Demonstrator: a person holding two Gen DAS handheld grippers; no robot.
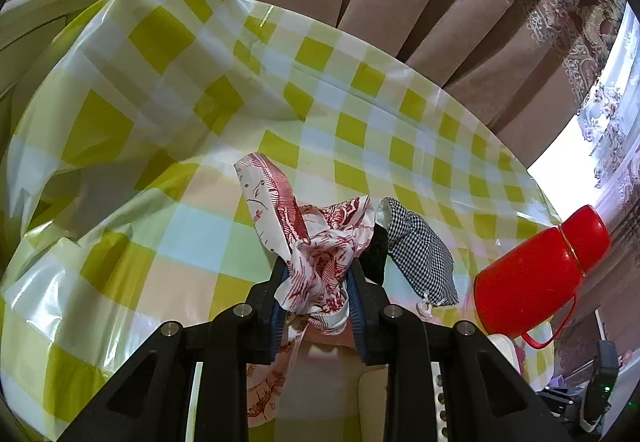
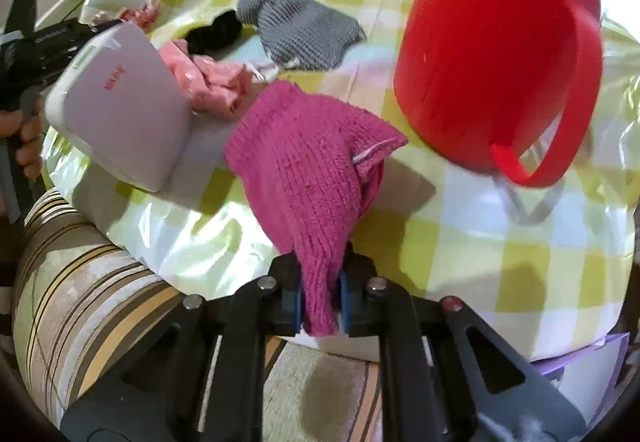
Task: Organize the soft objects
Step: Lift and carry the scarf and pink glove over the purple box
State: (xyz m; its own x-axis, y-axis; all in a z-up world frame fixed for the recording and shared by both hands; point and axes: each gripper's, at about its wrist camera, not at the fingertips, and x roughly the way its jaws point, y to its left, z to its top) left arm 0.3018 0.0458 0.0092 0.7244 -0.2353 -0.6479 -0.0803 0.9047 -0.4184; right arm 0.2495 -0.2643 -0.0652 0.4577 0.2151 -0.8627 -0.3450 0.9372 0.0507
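Two grips are being shown. A red-printed white cloth [image 1: 320, 262] is being pinched between the pads of the left gripper [image 1: 318, 282], its loose end trailing onto the checked tablecloth [image 1: 192, 226]. A small houndstooth pouch [image 1: 420, 254] is lying just beside it, with a red flask [image 1: 540, 274] further right. A magenta knitted piece [image 2: 308, 170] is being clamped at its narrow end by the right gripper [image 2: 320, 306], the rest lying on the tablecloth near its edge. A pink cloth [image 2: 212, 82], a grey knit [image 2: 300, 30] and a white box [image 2: 120, 106] are lying beyond.
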